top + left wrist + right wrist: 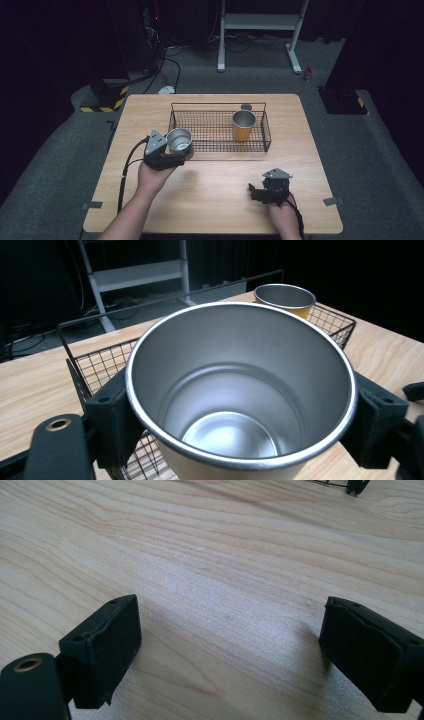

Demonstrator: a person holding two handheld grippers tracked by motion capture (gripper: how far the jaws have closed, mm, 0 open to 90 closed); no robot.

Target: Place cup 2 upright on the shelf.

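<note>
The steel cup [240, 390] is sitting closest to the lens in the left gripper view, clamped across its body between the two black jaws, mouth up and empty. From the high view the left gripper [176, 150] is carrying that cup [179, 140] just off the left end of the wire basket [218, 146], at about nine o'clock from the basket's middle, and a little above the table [210, 200].

A second cup with a yellow-orange body [243, 125] is standing upright inside the basket toward its three o'clock side, so the free space is lying on the near, left half. The step in hand appears to be placing the held cup into the basket. To do it well, the person is best lifting until the cup's base is clearing the top rail, moving it toward three o'clock over the open mesh, keeping it upright, and staying well apart from the yellow-orange cup. Lowering straight down until the base is resting on the mesh, then releasing, should be avoiding a tip or a knock on the rail.

The right gripper [256, 192] is resting near the table's five o'clock corner, jaws spread wide with nothing between them, bare wood showing below in the right gripper view.
</note>
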